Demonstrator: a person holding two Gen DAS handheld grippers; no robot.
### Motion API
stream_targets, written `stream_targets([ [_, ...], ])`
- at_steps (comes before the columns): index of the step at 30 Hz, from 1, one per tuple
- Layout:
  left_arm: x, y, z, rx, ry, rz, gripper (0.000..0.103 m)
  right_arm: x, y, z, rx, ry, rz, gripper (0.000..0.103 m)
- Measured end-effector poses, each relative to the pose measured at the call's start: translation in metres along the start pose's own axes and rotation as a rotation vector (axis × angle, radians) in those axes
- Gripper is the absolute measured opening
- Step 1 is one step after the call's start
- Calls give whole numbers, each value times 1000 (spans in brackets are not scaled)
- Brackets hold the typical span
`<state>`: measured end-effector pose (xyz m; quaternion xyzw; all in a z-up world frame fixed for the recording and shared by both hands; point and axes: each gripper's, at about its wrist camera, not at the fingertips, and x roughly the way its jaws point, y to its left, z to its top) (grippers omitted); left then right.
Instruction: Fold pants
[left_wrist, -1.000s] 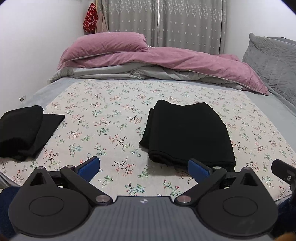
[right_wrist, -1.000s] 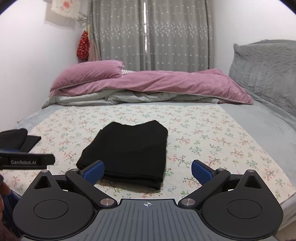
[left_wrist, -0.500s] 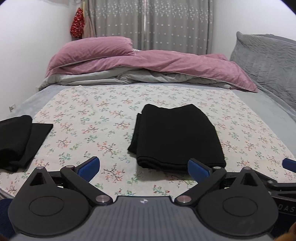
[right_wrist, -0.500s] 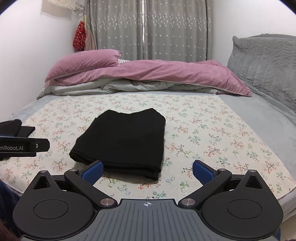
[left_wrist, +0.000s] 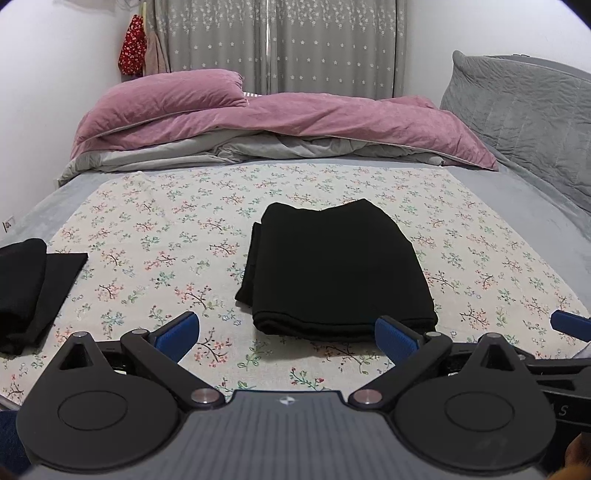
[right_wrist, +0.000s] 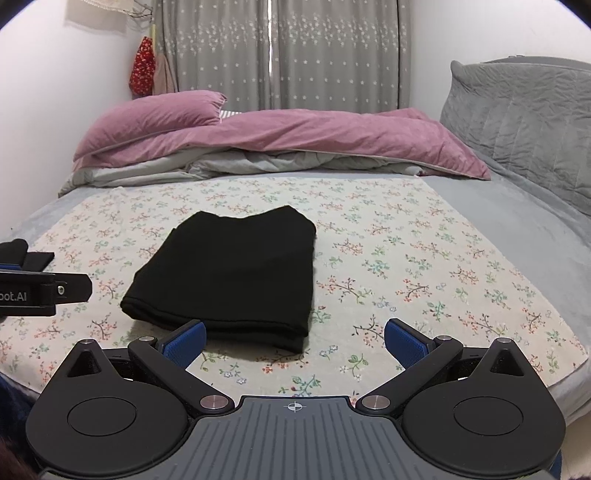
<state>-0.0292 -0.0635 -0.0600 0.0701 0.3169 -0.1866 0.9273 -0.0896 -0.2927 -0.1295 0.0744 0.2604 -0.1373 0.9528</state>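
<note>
The pants (left_wrist: 334, 269) lie folded into a black rectangle in the middle of the floral sheet (left_wrist: 155, 236) spread across the bed (left_wrist: 517, 206), the thick folded edge facing the near side. In the left wrist view they sit at about 1 o'clock from the left gripper (left_wrist: 286, 334); in the right wrist view the same pants (right_wrist: 229, 273) lie toward 11 o'clock from the right gripper (right_wrist: 295, 338).

Both grippers hover at the near edge of the bed, jaws spread wide and released, holding nothing. The left gripper's right blue pad overlaps the near right corner of the pants in its own view, though I cannot tell whether it touches the cloth. The right gripper's left pad sits just in front of the near edge.

A second dark garment (left_wrist: 26, 288) lies folded at 9 o'clock on the sheet, well apart from the pants. At 12 o'clock, along the far side of the bed, a mauve duvet (left_wrist: 332, 122) is bunched up with a matching pillow (left_wrist: 166, 96) at its left end. A grey quilted headboard (left_wrist: 524, 110) runs along the right at 2 o'clock, and grey starred curtains (left_wrist: 280, 44) hang behind.
</note>
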Motion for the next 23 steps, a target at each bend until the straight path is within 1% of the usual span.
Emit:
stream_targets([
  [7,1,-4,2,-14,7,-13,103,0,0,-1,-6,1,-5,103],
  [10,1,-7,2,-2,6,-26,103,1,-2,-1,-7,0,-5,103],
  [14,2,-13,1,25,5,-18,103,3,-3,-2,-9,1,-8,103],
  [23,4,-14,2,11,11,-25,103,3,-3,-2,-10,3,-9,103],
])
